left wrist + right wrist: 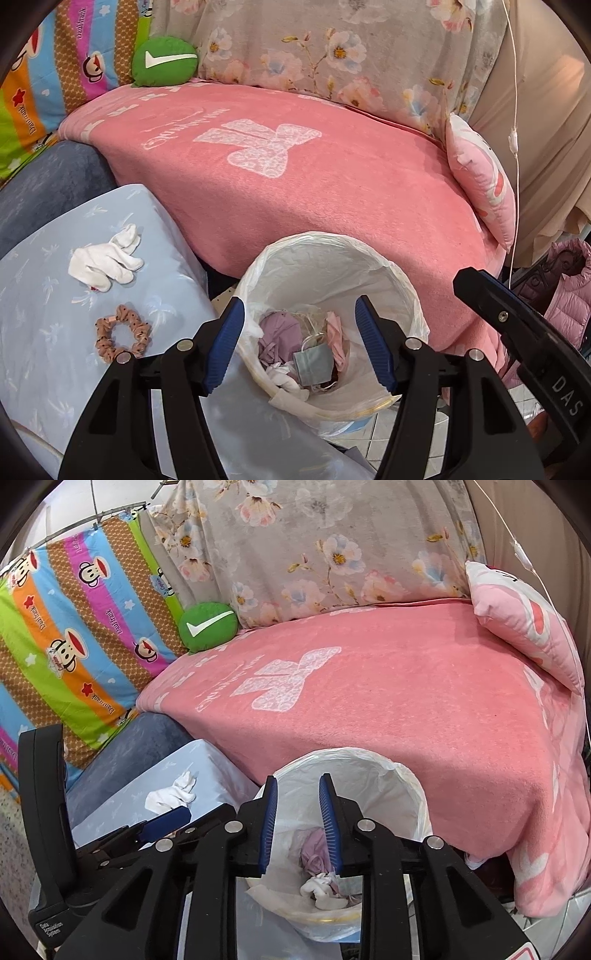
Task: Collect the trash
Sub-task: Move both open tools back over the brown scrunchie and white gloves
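I see the lined trash bin (332, 266) standing against the front edge of the pink blanket (295, 184), crumpled paper and cloth scraps (280, 332) lying inside it. Above the bin, my left hand-held gripper (299, 332) hangs with jaws apart and empty; my right hand-held gripper (298, 823) hangs beside it, jaws narrowly apart, empty. Left of the bin, a white glove (107, 258) and brown scrunchie (123, 332) lie on pale blue fabric (44, 314).

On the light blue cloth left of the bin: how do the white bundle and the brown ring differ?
The white bundle is plain white cloth, crumpled and knotted into a solid lump; the brown ring is a ruffled brown scrunchie with dark dots, an open loop. The white bundle looks larger and lies farther from the camera, the brown ring nearer the left gripper. Both rest loose on the light blue cloth, outside the lined bin.
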